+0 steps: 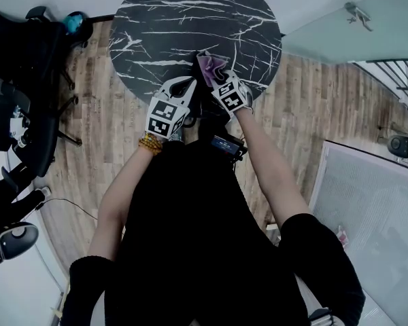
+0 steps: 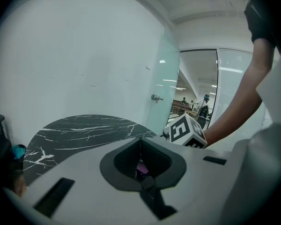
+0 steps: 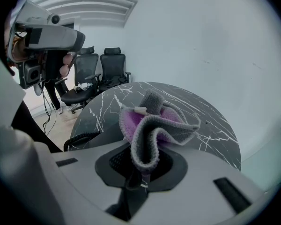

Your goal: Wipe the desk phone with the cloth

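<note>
The grey-and-purple cloth [image 3: 154,125], seemingly soft, light and floppy, bunches at frame centre over the marble counter [image 3: 215,125], pinched by one fold in the right tongs [image 3: 139,168], while the left tongs [image 2: 140,144] sit pressed together.

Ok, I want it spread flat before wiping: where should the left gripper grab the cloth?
Probably its free top edge by the white tag, coming from above: the cloth stands bunched up out of the right gripper, whose jaws pinch its lower end.
</note>
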Demonstrator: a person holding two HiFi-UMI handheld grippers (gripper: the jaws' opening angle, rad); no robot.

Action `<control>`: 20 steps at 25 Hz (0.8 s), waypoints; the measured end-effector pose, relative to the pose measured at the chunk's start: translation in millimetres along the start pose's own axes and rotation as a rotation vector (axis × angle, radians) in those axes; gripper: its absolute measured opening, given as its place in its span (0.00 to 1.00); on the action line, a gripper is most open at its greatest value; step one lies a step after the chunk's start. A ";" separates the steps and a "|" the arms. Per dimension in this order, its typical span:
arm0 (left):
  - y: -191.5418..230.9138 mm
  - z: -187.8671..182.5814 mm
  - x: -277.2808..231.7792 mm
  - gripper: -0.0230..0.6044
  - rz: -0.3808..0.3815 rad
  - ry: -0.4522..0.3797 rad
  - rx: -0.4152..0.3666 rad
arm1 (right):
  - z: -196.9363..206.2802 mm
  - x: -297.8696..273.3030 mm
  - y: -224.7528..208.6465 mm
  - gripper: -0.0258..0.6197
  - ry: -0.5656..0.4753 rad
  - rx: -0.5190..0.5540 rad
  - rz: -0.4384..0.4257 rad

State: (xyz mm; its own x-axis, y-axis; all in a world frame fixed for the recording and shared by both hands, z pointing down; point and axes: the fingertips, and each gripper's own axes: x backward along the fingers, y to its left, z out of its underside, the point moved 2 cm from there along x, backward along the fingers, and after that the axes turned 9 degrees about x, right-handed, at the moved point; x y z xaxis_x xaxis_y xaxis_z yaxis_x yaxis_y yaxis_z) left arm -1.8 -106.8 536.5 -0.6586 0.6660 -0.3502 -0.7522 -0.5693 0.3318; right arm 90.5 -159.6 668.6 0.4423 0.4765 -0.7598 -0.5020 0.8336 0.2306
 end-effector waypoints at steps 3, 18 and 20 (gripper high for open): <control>0.6 -0.2 0.0 0.06 0.001 0.004 -0.003 | -0.3 0.0 0.0 0.13 0.000 -0.005 0.001; 1.9 4.8 -0.5 0.06 -0.002 0.013 -0.001 | 4.2 0.0 8.5 0.13 0.000 -0.019 -0.009; 1.3 4.9 -0.5 0.06 -0.001 0.011 -0.003 | 5.2 -0.1 10.8 0.13 0.000 -0.021 -0.013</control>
State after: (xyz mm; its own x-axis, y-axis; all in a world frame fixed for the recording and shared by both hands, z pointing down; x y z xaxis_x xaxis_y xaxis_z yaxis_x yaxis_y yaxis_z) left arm -2.3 -105.4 541.4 -0.6581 0.6612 -0.3601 -0.7528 -0.5700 0.3293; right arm 88.9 -149.2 674.3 0.4491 0.4660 -0.7624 -0.5116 0.8336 0.2081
